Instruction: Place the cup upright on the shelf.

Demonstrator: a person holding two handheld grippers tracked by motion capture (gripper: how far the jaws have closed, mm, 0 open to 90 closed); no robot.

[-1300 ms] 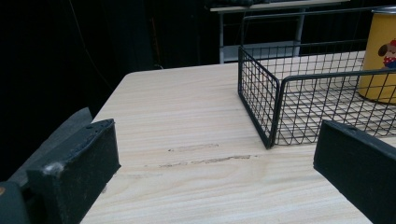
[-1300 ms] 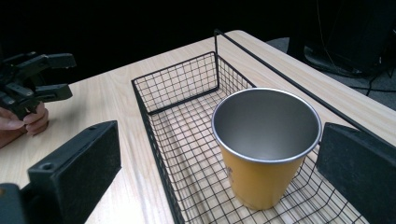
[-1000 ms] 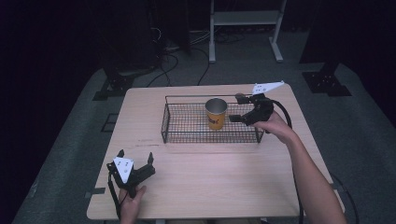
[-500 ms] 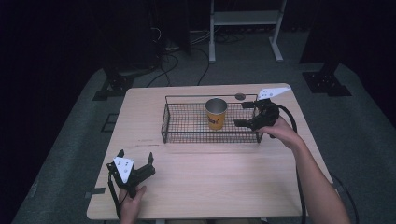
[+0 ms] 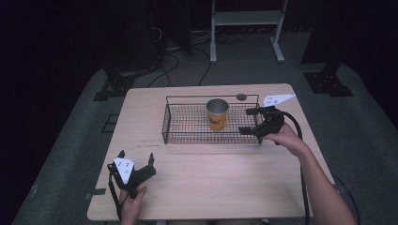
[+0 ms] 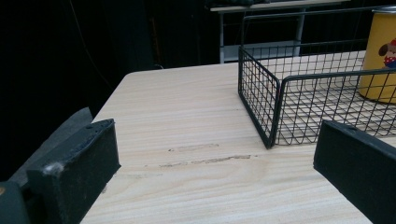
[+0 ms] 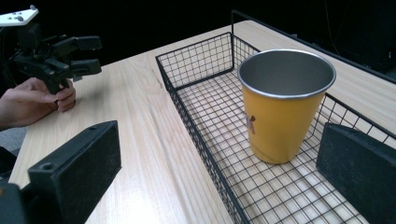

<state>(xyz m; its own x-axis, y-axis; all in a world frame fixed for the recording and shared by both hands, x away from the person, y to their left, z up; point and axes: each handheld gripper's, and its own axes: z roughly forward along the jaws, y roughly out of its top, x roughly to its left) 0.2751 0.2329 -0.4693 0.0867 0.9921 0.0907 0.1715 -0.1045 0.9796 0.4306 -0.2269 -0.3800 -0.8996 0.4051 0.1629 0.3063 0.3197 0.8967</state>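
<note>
A yellow metal cup (image 5: 217, 114) with a cartoon print stands upright in the black wire basket (image 5: 187, 139) at the table's middle back. It shows close up as the cup (image 7: 285, 107) inside the basket (image 7: 196, 121) in the right gripper view. My right gripper (image 5: 244, 120) is open over the basket's right end, a little to the right of the cup and not touching it. My left gripper (image 5: 136, 155) rests open near the front left of the table with nothing between its jaws. From there the basket (image 6: 275, 93) and cup (image 6: 380, 60) lie ahead to the right.
The wooden table (image 5: 197, 183) has bare room in front of and to the left of the basket. A small dark disc (image 5: 241, 97) lies behind the basket. The other hand's gripper (image 7: 74, 56) shows far off in the right gripper view. Dark stands and cables lie on the floor beyond the table.
My right gripper has drawn back slightly to the right and nearer, away from the cup. The cup, the basket and the left gripper have stayed put.
</note>
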